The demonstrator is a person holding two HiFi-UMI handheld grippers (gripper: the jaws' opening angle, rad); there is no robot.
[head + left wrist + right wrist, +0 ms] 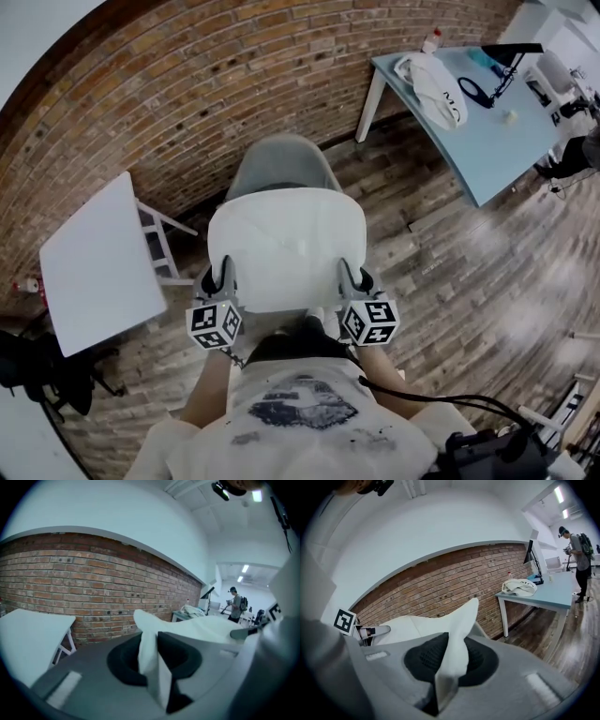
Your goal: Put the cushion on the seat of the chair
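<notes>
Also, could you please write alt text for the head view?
Seen from above, a person holds a white cushion over a grey chair, the left gripper and right gripper each with jaws closed on a near corner. A white table stands at left and a pale blue table at upper right, along a brick wall.

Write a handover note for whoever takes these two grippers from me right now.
Left tongs: shut on the near left edge of the white cushion.
Right tongs: shut on its near right edge.
The cushion is held flat between them, and in the head view it covers the seat of the grey chair. Whether it touches the seat cannot be told.
Done: cushion gripped and held at the chair.
Left: lower it onto the seat, open both tongs, draw them back.
</notes>
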